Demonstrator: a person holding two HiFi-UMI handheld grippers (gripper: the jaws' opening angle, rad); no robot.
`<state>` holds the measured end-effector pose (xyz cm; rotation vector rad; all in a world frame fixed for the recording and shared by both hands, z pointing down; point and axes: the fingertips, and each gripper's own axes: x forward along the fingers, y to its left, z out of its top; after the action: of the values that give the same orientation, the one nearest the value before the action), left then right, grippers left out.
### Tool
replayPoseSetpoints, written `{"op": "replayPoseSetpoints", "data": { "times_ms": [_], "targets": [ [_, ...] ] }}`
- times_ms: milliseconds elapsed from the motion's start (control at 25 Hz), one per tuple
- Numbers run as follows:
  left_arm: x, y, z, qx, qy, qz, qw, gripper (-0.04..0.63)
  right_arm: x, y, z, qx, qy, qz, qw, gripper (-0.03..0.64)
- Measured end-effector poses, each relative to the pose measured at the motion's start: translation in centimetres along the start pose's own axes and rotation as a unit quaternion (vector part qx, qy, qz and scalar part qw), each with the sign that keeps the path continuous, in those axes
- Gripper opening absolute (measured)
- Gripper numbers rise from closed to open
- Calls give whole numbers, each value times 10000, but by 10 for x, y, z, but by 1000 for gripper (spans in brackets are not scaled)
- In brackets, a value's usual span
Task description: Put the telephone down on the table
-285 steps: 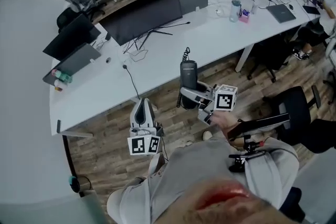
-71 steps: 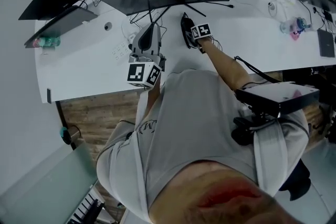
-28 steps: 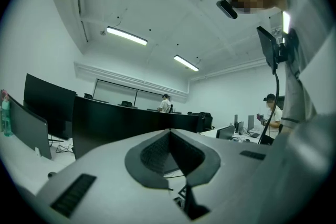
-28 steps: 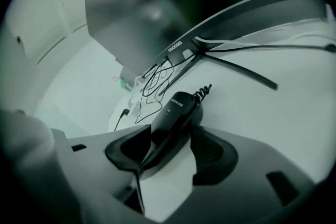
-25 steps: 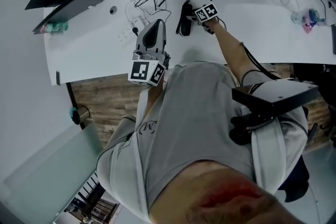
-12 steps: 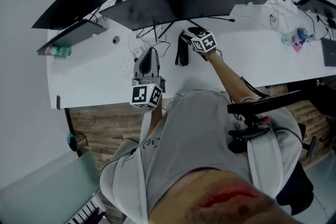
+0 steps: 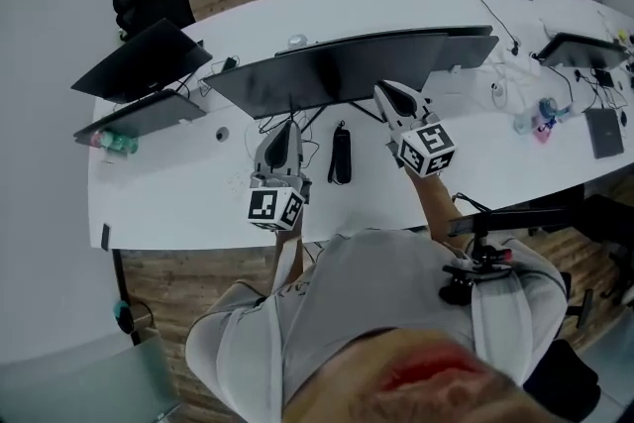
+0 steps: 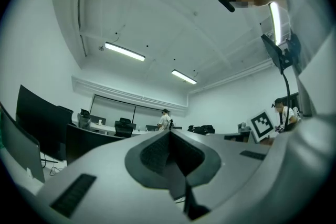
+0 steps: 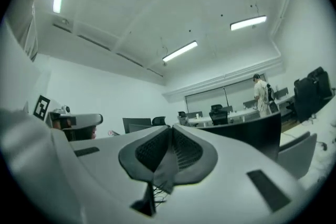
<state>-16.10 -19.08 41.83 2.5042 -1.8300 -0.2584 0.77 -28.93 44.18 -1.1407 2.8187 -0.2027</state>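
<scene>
The telephone, a black handset, lies flat on the white table in front of the wide monitor, with no gripper touching it. My right gripper hangs high above the table to the phone's right and points level. Its jaws have just been closing and now meet with nothing between them. To the phone's left my left gripper hovers over the table; its pads also meet on nothing. Both gripper views look out across the room, so neither shows the phone.
A wide curved monitor stands just behind the phone with cables at its foot. A second monitor and a laptop stand at the left, a bottle at the left edge. Bottles and cables lie at the right.
The right gripper has left the telephone lying on the table and risen well above it, turning from downward to level. The left gripper has lifted slightly. The head view has drawn back from the table.
</scene>
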Motion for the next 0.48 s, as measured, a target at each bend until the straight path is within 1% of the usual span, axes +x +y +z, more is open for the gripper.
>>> {"op": "replayPoseSetpoints", "data": {
  "times_ms": [120, 360, 480],
  "targets": [
    [12, -5, 10, 14, -34, -220, 9998, 11, -13, 17, 26, -188, -169, -17, 9997, 15],
    [29, -19, 27, 206, -146, -561, 9981, 11, -11, 57, 37, -467, -143, 547, 9973, 14],
    [32, -22, 26, 192, -88, -657, 9976, 11, -14, 61, 42, -571, -155, 599, 9964, 14]
  ]
}}
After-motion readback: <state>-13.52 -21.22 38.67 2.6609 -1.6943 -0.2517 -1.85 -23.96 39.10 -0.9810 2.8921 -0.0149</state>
